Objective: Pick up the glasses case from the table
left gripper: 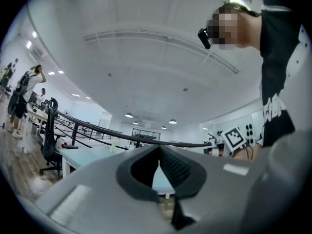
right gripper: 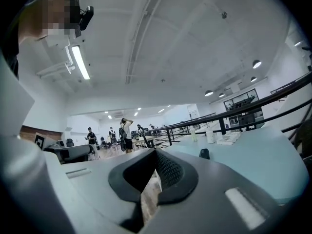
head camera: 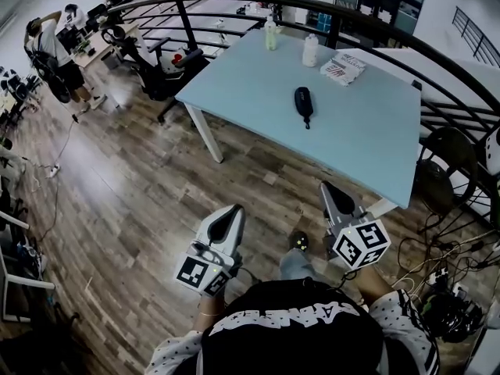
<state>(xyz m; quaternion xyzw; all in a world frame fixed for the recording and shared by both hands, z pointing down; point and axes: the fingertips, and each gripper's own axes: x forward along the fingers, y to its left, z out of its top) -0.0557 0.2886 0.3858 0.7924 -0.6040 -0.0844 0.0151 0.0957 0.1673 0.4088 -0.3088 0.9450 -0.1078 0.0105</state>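
Observation:
The black glasses case (head camera: 303,104) lies near the middle of the light blue table (head camera: 250,84), with a short strap at its near end. The right gripper view shows the case (right gripper: 204,153) small and far off on the table top (right gripper: 253,165). Both grippers hang over the wooden floor, short of the table's near edge. My left gripper (head camera: 234,209) (left gripper: 158,148) points toward the table with its jaws together and nothing between them. My right gripper (head camera: 328,186) (right gripper: 156,151) is closer to the table's near right corner, also shut and empty.
At the table's far side stand two bottles (head camera: 270,33) (head camera: 310,51) and a printed packet (head camera: 342,68). A curved black railing (head camera: 312,2) runs behind the table. An office chair (head camera: 160,73) stands to the left, a dark chair (head camera: 445,162) and cables (head camera: 437,272) to the right. A person (head camera: 55,53) stands far left.

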